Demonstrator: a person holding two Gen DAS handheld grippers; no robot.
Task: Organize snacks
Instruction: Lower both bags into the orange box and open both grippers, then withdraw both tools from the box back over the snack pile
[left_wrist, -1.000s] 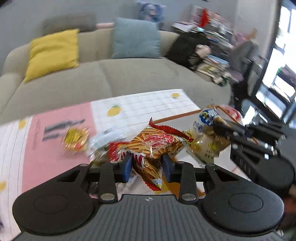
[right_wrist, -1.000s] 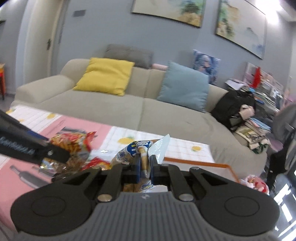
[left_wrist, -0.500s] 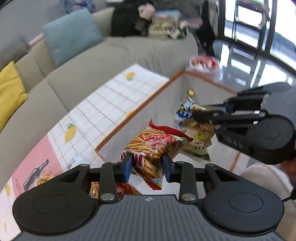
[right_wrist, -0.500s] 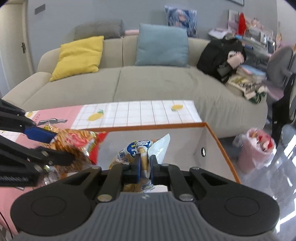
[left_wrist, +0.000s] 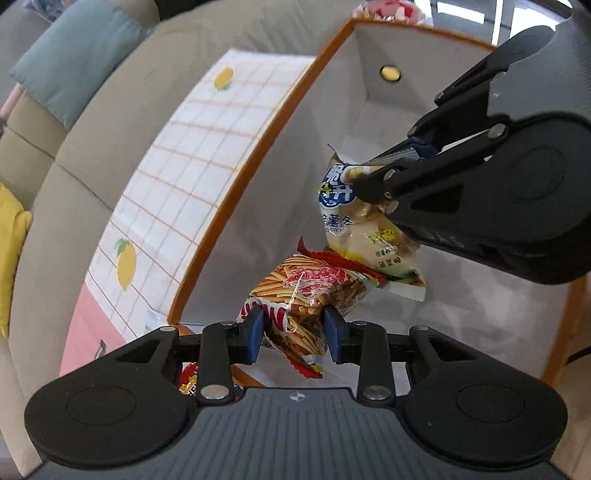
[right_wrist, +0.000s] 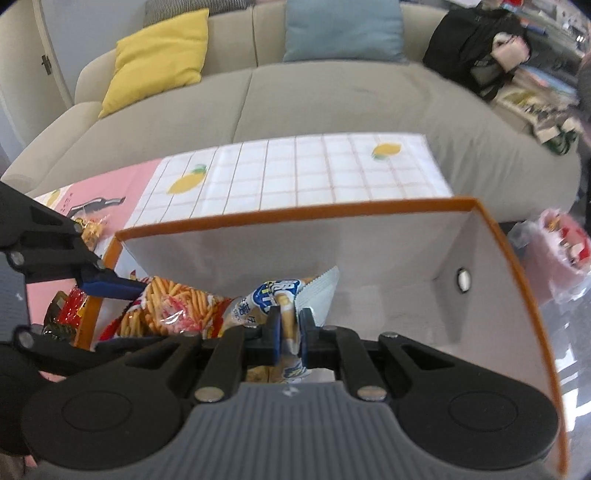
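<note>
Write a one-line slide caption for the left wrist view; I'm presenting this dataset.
Left hand-held gripper and right hand-held gripper hold a red snack bag and yellow snack bag over an orange-rimmed box.

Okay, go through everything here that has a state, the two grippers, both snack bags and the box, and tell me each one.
left gripper: shut on the red snack bag
right gripper: shut on the pale snack bag
red snack bag: held over the box, crumpled
pale snack bag: hanging from its top edge over the box
box: open-topped, inside mostly bare
</note>
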